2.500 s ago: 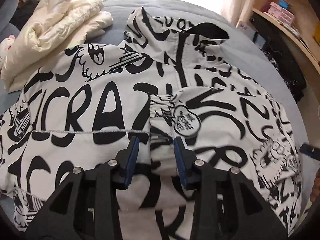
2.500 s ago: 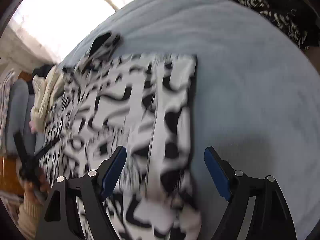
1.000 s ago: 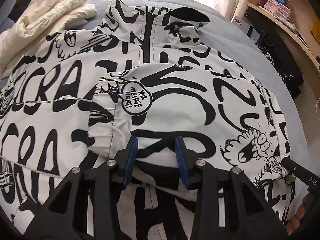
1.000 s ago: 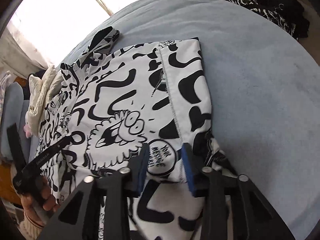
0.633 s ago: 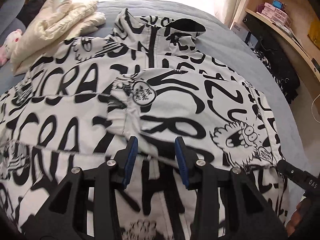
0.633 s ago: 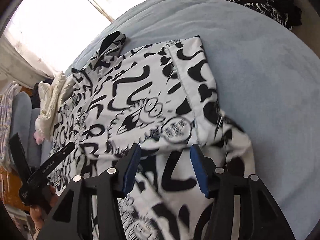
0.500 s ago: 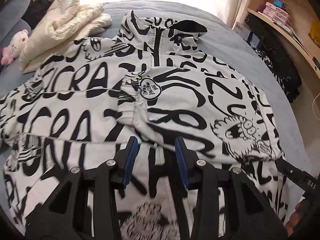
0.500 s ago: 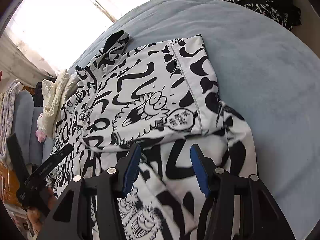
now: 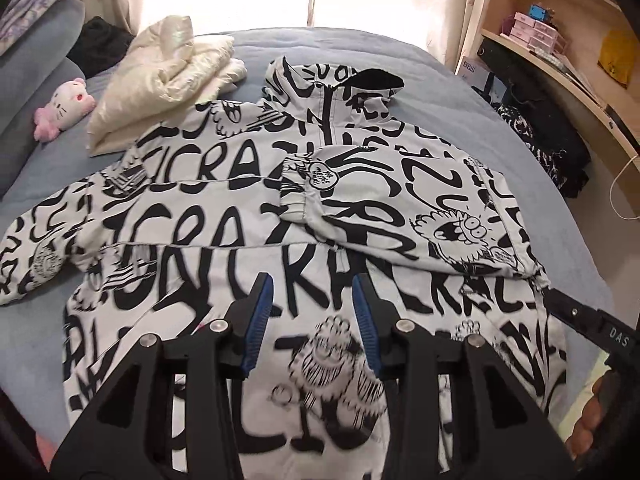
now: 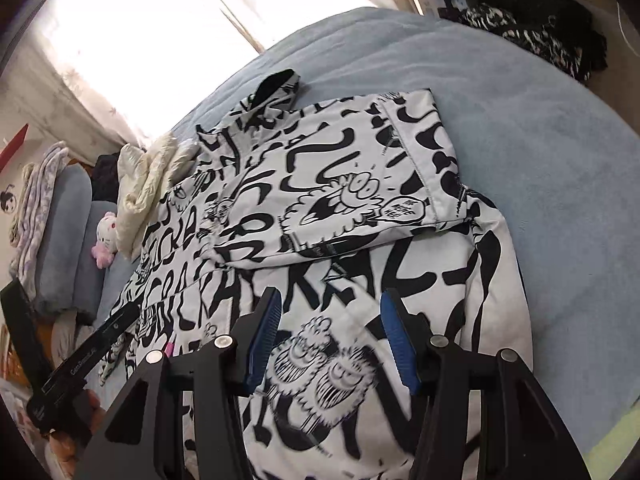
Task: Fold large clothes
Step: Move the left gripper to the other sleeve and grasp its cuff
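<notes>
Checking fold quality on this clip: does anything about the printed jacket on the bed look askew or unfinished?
Yes, it is lopsided. One sleeve is folded across the chest of the jacket, while the other sleeve still sprawls out sideways onto the bed. The hood is not tucked in either. No damage shows.

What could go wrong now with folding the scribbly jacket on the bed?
1. The folded sleeve lies loose across the jacket, and neither the left gripper nor the right gripper holds it. It may slide open when the jacket is moved.
2. The other sleeve is not yet folded and reaches toward the bed's edge, so it might drag.
3. The cream coat touches the jacket's shoulder and could snag.
</notes>
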### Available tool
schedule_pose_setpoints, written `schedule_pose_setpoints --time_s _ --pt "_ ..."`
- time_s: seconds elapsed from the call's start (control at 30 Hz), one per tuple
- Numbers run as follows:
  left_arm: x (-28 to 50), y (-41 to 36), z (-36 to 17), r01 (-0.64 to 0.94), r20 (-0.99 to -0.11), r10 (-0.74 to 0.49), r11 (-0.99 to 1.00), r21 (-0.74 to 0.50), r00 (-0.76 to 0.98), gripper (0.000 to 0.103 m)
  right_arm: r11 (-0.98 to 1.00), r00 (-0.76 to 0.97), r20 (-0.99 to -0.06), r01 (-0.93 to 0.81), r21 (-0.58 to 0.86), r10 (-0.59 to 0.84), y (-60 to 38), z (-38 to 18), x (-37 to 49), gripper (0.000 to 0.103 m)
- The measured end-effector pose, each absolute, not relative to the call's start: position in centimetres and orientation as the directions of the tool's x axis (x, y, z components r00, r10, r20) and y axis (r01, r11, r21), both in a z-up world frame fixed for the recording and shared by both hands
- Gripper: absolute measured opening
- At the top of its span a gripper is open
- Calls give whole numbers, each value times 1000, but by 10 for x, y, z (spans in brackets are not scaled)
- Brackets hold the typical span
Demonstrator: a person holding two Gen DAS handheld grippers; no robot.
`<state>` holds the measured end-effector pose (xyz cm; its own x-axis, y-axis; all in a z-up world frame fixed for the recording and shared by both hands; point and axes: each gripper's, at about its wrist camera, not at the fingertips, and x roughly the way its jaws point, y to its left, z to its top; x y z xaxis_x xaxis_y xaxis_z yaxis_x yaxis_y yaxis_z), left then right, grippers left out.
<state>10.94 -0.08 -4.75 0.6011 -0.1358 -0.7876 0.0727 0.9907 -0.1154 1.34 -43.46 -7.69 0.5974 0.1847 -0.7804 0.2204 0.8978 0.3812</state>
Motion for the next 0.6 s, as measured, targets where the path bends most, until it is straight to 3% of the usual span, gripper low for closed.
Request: schedule_pose_setpoints --time_s 0.6 --pt "24 124 3 -21 -717 -116 984 -179 687 45 971 670 -715 -33 239 199 -283 8 -34 53"
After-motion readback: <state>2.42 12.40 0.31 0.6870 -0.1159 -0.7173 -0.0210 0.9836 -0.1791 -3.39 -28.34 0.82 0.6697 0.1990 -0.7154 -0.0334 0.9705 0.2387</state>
